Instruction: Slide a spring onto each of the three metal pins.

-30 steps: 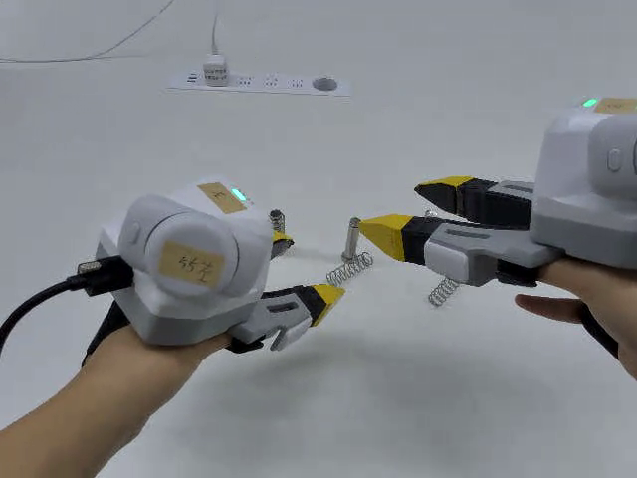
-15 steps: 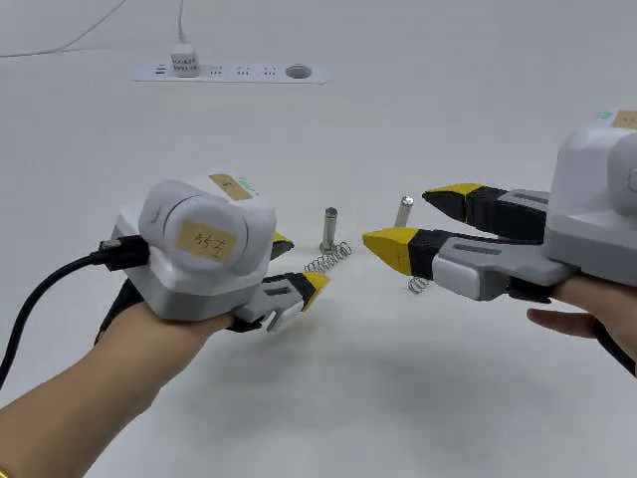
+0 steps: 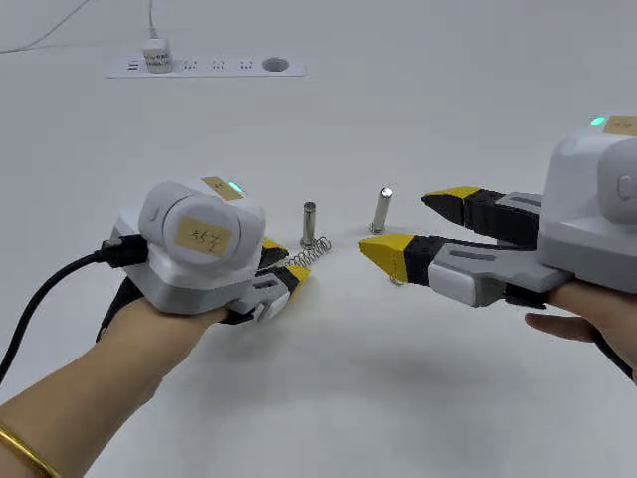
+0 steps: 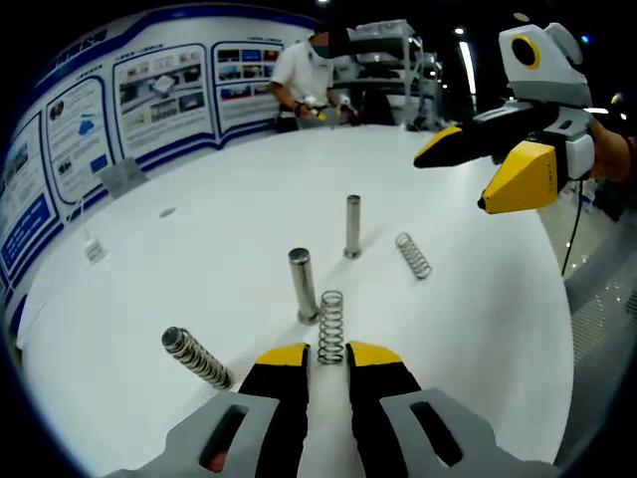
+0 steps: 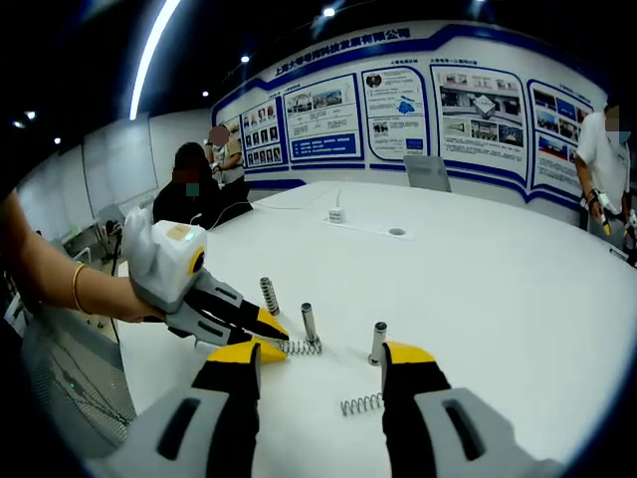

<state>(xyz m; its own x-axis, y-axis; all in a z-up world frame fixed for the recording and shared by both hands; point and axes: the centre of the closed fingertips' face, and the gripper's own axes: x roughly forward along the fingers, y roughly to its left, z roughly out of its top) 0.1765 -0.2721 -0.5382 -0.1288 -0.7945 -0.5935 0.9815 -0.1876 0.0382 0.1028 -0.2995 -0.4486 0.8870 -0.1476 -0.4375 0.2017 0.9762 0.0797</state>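
Two bare metal pins [image 3: 309, 224] [image 3: 383, 209] stand upright on the white table [image 3: 328, 398]. A third pin [image 4: 194, 357] wears a spring; it is also seen in the right gripper view [image 5: 269, 296]. My left gripper [image 4: 328, 357] is shut on the near end of a spring [image 4: 330, 327], whose far end lies by the base of the nearer bare pin [image 4: 302, 284]. This gripper [image 3: 284, 261] and the spring [image 3: 309, 253] also appear in the head view. My right gripper [image 3: 410, 227] hovers open right of the pins, above a loose spring [image 5: 360, 404].
A white power strip [image 3: 204, 67] with a plugged charger [image 3: 157, 52] lies at the table's far edge. A black cable [image 3: 40, 299] trails from my left gripper. People [image 5: 194, 174] sit and stand beyond the table.
My left gripper has moved forward onto the spring's near end and its jaws have closed on it. The right gripper stays open near the right pin. The head camera shifted.
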